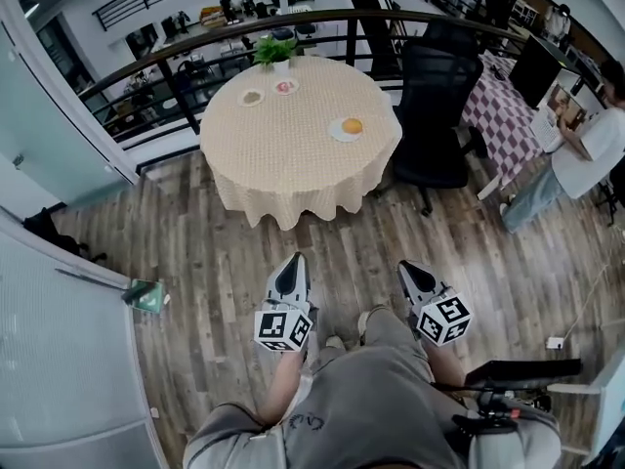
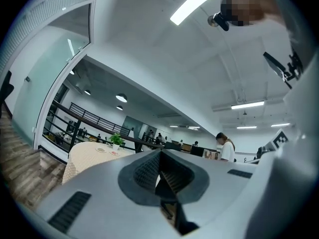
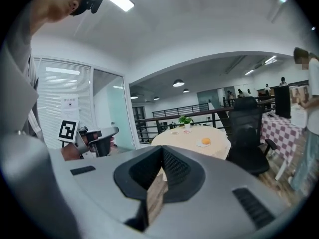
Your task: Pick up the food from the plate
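My left claw (image 1: 296,259), right claw (image 1: 404,266): both pressed together, empty. Food (image 1: 353,125) on plate (image 1: 336,132), surface (image 1: 293,149) at 12 o'clock.

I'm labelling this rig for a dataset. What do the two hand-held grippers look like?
The left hand-held gripper and the right hand-held gripper are alike: a tapering grey shell with a black ribbed recess around the jaws, and a white cube with black square markers at the rear.

Round desk (image 1: 293,140) with beige cloth, potted plant (image 1: 276,53) at far edge, black office chair (image 1: 437,115) just beside it, wood floor (image 1: 195,262).
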Action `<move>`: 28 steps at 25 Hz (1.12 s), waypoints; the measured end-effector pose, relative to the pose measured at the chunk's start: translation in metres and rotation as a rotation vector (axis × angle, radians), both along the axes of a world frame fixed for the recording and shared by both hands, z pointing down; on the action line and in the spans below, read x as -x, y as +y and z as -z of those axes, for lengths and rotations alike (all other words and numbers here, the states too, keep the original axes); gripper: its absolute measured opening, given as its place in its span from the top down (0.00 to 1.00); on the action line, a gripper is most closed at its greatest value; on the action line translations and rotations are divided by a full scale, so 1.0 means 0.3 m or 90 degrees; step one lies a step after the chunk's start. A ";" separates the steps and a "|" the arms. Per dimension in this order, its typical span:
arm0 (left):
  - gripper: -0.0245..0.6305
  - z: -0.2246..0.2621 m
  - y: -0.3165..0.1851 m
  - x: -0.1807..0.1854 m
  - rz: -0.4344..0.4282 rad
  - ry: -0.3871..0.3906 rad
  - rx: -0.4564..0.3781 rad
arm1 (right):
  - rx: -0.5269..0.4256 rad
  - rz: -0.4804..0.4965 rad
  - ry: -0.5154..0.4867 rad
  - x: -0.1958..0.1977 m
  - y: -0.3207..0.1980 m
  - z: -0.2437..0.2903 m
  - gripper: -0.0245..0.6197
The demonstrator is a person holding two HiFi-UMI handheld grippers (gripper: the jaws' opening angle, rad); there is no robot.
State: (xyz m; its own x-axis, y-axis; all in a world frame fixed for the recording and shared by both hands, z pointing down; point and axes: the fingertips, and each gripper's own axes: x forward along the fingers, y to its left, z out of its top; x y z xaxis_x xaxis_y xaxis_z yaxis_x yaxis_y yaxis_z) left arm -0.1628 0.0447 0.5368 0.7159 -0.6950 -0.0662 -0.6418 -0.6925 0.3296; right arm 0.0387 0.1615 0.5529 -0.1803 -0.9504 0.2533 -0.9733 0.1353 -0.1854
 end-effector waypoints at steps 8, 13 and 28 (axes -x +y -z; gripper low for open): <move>0.96 -0.050 -0.098 -0.003 0.024 0.007 0.020 | 0.036 -0.022 -0.020 -0.081 -0.141 -0.118 0.94; 0.96 -0.095 -0.221 -0.022 0.049 -0.013 0.040 | 0.019 0.025 -0.033 -0.085 -0.397 -0.130 0.94; 0.96 0.014 -0.957 -0.342 0.098 -0.082 0.024 | -0.011 0.119 -0.018 -0.437 -1.264 -0.073 0.94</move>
State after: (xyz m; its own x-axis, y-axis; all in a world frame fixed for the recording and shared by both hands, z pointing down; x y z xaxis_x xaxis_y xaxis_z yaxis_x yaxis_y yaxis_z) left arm -0.0602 -0.2424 0.5325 0.6013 -0.7977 0.0467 -0.7780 -0.5712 0.2617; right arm 0.1698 -0.2176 0.5747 -0.3607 -0.9040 0.2297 -0.9254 0.3161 -0.2089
